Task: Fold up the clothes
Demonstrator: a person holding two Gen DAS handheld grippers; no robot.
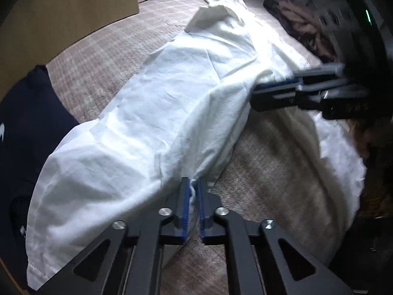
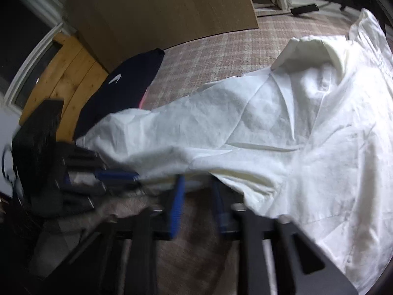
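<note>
A white collared shirt (image 1: 172, 93) lies stretched along a plaid cover (image 1: 110, 49), collar at the far end. My left gripper (image 1: 195, 189) is shut on the shirt's near edge, with thin cloth pinched between its blue pads. My right gripper (image 1: 258, 95) comes in from the right, its fingers closed on a raised fold of the same shirt. In the right wrist view, which is blurred, the shirt (image 2: 270, 123) spreads to the right. Its lower edge sits between the blue pads of my right gripper (image 2: 196, 186). My left gripper (image 2: 137, 178) grips the cloth just to the left.
A dark navy garment (image 1: 29, 113) (image 2: 122, 86) with a white logo lies beside the shirt's near end. A brown board (image 1: 68, 7) (image 2: 159, 7) stands behind it. A heap of brownish knitwear (image 1: 302, 22) lies at the far right. Wooden planks (image 2: 71, 73) show on the left.
</note>
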